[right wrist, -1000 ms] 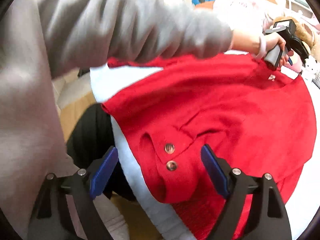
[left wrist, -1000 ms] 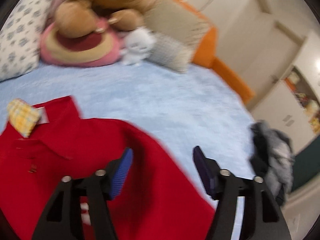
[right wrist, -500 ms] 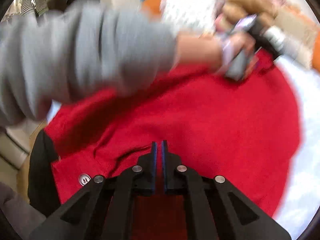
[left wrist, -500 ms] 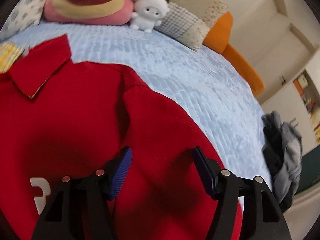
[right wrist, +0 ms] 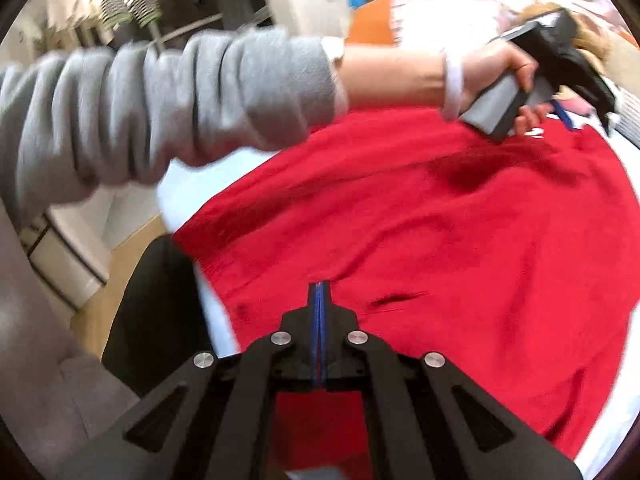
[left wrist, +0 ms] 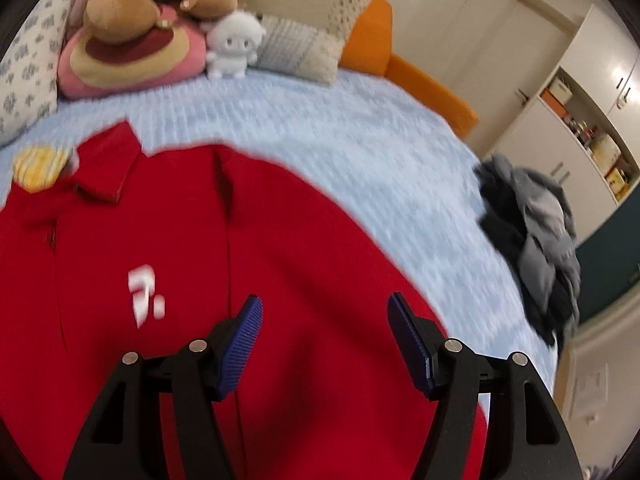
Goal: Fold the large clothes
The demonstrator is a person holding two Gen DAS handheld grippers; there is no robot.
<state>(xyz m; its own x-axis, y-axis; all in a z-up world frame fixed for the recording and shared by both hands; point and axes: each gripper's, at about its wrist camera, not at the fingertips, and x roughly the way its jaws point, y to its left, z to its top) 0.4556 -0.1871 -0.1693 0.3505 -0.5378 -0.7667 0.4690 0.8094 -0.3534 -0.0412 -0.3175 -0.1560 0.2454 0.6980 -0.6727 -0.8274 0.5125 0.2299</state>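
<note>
My right gripper [right wrist: 319,292] is pinched tight with no red shirt [right wrist: 460,248] in it and my left gripper [left wrist: 322,330] hangs wide and empty low in the frame, so the fold may flop.

Bed [left wrist: 360,132] mostly covered by red jacket [left wrist: 300,240]; bare blue cover runs btwn jacket's far edge and the headboard clutter, also down the right side, wide enough for a claw to pass. Head end blocked: patterned pillow [left wrist: 28,80], pink cushion [left wrist: 124,60] w/ brown plush [left wrist: 128,8] on top, white plush [left wrist: 236,42], beige cushions [left wrist: 304,36]. Dark clothes pile [left wrist: 536,240] sits at bed's right edge. In right wrist view, grey sleeve [right wrist: 180,100] and left hand [right wrist: 500,76] cross above jacket's far half.
</note>
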